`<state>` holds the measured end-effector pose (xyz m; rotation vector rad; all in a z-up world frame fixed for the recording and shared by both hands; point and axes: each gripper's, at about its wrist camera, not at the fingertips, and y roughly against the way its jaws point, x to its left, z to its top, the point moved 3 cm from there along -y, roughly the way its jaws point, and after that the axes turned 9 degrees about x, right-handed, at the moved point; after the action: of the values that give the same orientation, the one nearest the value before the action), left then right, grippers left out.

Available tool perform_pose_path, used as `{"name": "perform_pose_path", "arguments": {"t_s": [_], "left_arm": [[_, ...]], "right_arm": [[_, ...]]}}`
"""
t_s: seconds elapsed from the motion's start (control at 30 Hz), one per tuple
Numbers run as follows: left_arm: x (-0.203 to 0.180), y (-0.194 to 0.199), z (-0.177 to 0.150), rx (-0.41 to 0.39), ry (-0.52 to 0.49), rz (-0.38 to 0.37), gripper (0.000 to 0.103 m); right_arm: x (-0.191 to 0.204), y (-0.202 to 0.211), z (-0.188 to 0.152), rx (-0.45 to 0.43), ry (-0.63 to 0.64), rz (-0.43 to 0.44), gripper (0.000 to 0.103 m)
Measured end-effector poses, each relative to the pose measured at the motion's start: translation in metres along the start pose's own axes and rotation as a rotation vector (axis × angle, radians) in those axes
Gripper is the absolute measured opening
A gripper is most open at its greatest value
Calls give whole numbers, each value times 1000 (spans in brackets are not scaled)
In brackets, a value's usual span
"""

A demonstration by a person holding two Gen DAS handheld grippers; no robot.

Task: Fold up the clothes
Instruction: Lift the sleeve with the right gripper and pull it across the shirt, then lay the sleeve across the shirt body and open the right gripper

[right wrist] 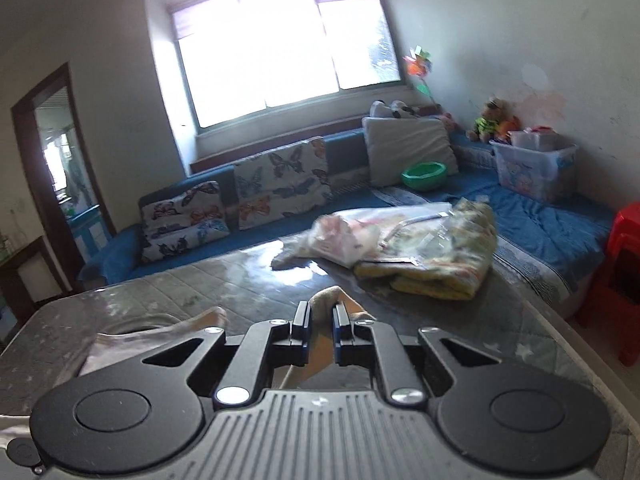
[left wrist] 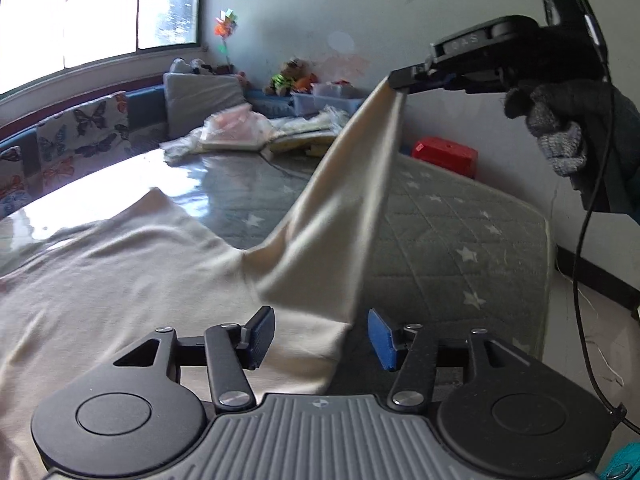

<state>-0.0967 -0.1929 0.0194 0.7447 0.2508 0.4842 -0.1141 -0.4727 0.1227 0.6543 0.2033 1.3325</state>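
Cream garment [left wrist: 120, 280] is lying spread over the grey star-quilted mattress [left wrist: 460, 220]. Right gripper [right wrist: 321, 316] is pinching one corner of it between closed pads, holding that corner up so the cloth is hanging in a taut slope down to the bed. Left gripper [left wrist: 320, 338] is hovering low at the garment's near edge, pads standing apart, gripping nothing. A gloved hand [left wrist: 560, 128] is holding the right tool.

Soft matt cream cloth garment [left wrist: 132, 280]; quilted grey mattress [left wrist: 460, 232] under glossy film; matt black plastic left gripper [left wrist: 320, 336].
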Motion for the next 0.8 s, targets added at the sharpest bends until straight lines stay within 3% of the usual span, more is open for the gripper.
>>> {"name": "perform_pose_path", "arguments": {"t_s": [0.33, 0.6, 0.8], "left_arm": [[72, 61, -35, -54, 164, 202, 59], [115, 99, -70, -87, 301, 295, 61], [127, 108, -88, -77, 349, 319, 61]], "right_arm": [[114, -1, 12, -16, 206, 193, 10], [222, -48, -46, 124, 376, 353, 10], [270, -85, -98, 258, 443, 416, 10]]}}
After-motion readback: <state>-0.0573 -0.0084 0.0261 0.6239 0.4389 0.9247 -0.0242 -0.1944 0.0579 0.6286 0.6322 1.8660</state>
